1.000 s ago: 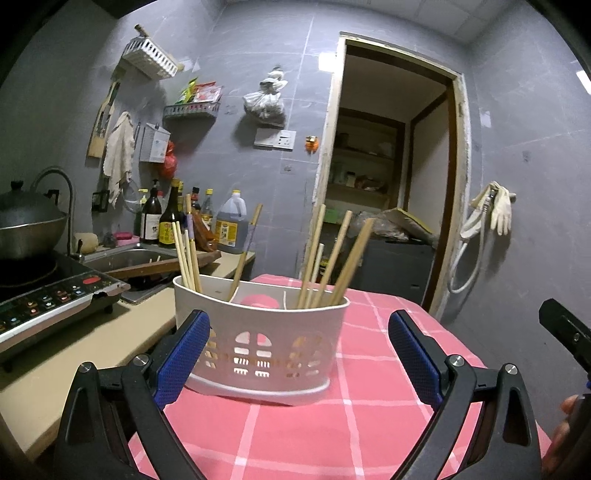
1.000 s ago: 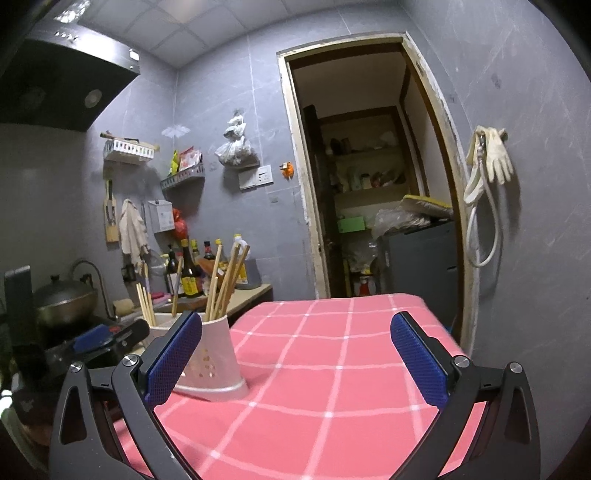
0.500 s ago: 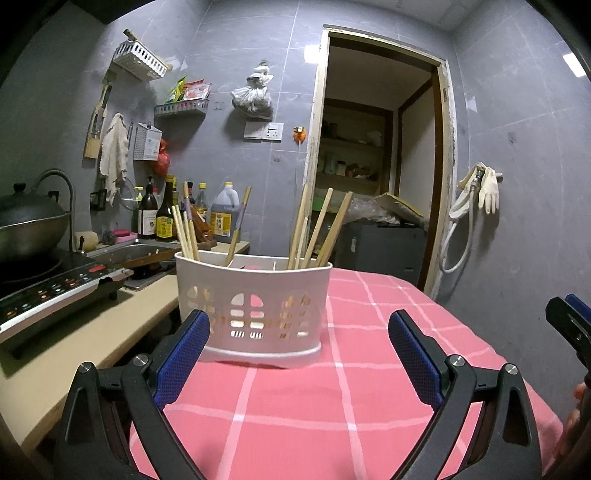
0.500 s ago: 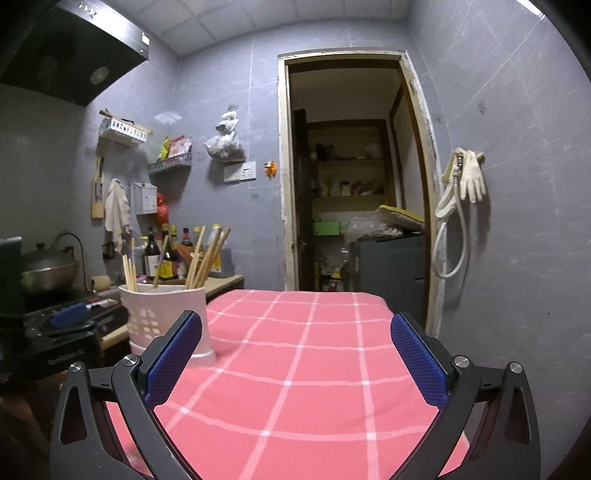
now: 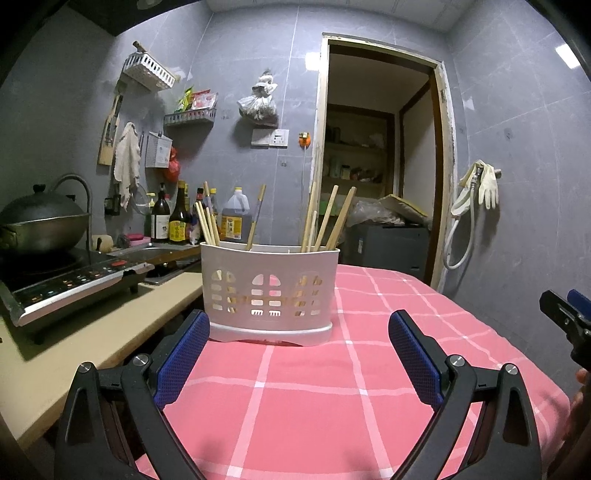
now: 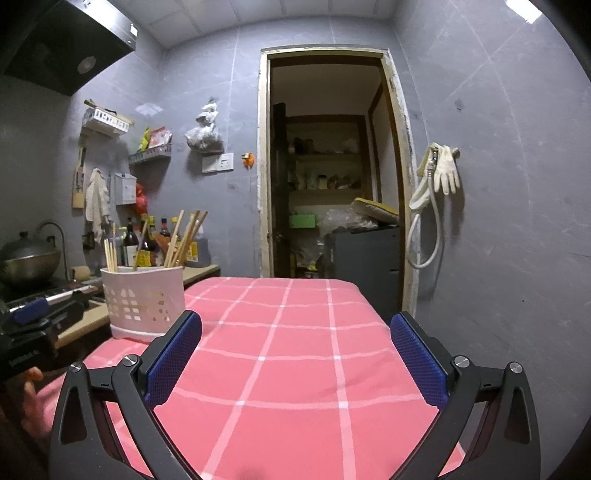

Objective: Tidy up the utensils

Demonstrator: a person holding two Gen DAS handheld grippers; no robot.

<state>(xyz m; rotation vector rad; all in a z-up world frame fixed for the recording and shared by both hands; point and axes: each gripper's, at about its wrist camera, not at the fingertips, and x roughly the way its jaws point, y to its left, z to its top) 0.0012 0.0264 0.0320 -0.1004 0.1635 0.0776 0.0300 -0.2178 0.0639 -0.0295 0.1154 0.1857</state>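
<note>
Two grippers, left and right, both spread wide and empty, near the white basket of chopsticks on the pink tablecloth.

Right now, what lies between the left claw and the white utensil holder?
Only bare pink checked tablecloth, seen in the left wrist view, separates the open left claw from the utensil holder.

Grey tiled walls, open doorway showing shelves behind, range hood hanging top left, pink checked tablecloth covering table, ceiling light glaring.
</note>
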